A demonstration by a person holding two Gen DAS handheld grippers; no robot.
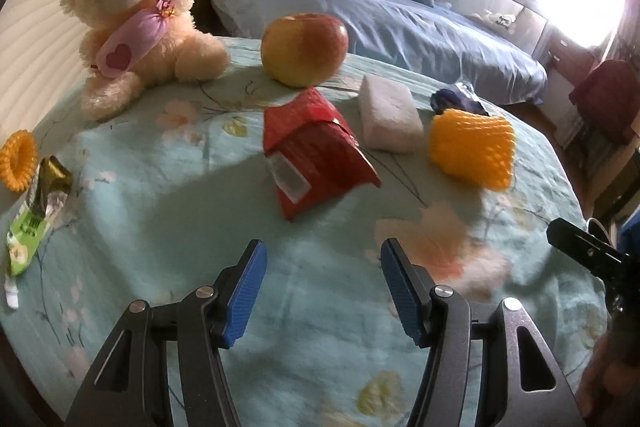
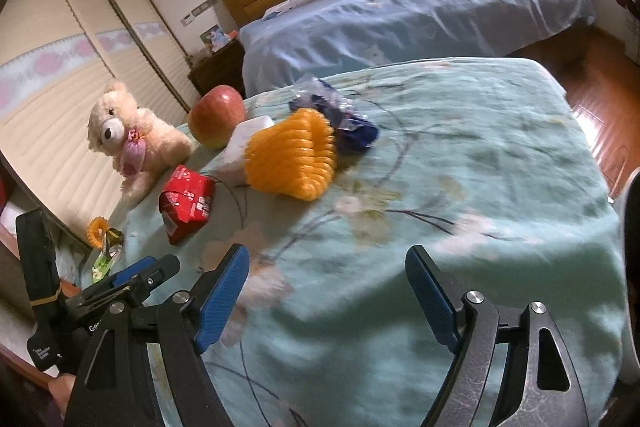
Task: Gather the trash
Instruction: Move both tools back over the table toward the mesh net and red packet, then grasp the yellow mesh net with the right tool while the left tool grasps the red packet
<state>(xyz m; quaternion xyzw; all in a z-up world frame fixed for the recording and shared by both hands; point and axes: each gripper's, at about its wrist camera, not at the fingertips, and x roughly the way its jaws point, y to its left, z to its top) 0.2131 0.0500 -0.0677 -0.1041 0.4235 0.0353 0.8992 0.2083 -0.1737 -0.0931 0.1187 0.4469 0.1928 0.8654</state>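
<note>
On a floral teal cloth lie a crumpled red wrapper [image 1: 316, 151] [image 2: 186, 201], an orange foam fruit net [image 1: 472, 149] [image 2: 292, 155], a blue plastic wrapper [image 1: 460, 99] [image 2: 344, 119], a green snack wrapper [image 1: 34, 215] [image 2: 105, 255] and a small orange net ring [image 1: 18, 159] [image 2: 97, 227]. My left gripper [image 1: 322, 259] is open and empty, just short of the red wrapper. My right gripper [image 2: 328, 263] is open and empty, well short of the foam net. The left gripper also shows in the right wrist view [image 2: 140, 275].
A teddy bear [image 1: 132, 15] [image 2: 132, 141], an apple [image 1: 304, 45] [image 2: 216, 121] and a white sponge block [image 1: 388, 113] [image 2: 240, 143] also sit on the cloth. A blue bed [image 1: 380, 23] stands behind. A wardrobe [image 2: 60, 95] is to the left, wood floor [image 2: 600, 115] to the right.
</note>
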